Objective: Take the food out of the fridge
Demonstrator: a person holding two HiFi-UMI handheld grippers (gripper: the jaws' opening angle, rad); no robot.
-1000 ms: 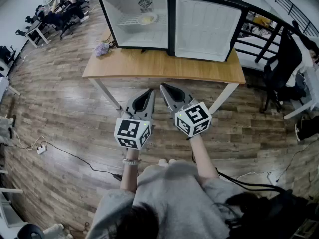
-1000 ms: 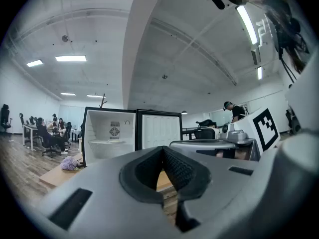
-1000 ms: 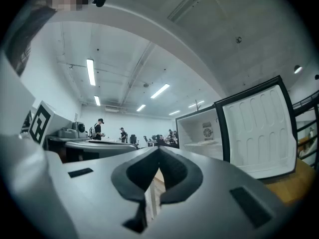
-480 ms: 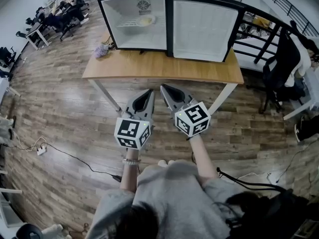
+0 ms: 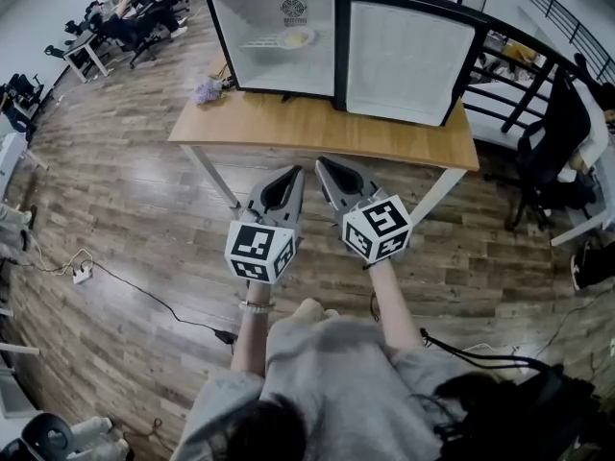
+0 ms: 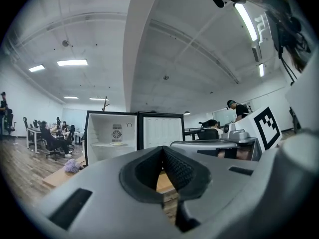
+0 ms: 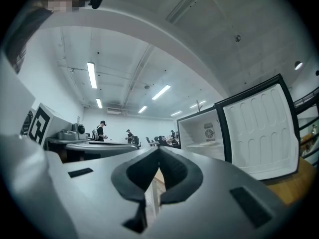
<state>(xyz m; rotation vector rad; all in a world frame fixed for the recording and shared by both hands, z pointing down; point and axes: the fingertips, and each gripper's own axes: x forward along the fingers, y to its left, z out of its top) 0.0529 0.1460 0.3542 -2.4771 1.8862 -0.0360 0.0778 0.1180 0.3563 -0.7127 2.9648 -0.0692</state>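
Standing well back on the wood floor (image 5: pixel 115 209), the person faces a wooden table (image 5: pixel 317 128) carrying a small fridge (image 5: pixel 274 8) whose door (image 5: pixel 408 60) already hangs wide open to the right. Against the earlier head-view frames almost nothing differs: the fridge and table sit slightly further right in the picture, which looks like head drift, and both tools hold the same side-by-side spot in front of the body, well apart from the table. The left gripper (image 5: pixel 295 171) points level toward the fridge, its jaws closed tip to tip with nothing between them. The right gripper (image 5: pixel 320 161) is likewise fully closed and empty. The food (image 5: pixel 296 37), a pale yellowish item too small to identify, lies on the white shelf (image 5: pixel 255 43) inside the open compartment, untouched. A purple flower bunch (image 5: pixel 208 89) lies on the table's left end beside the fridge. Judgement: the task has barely begun; an approach and opening one set of jaws are needed before any reach onto the shelf.
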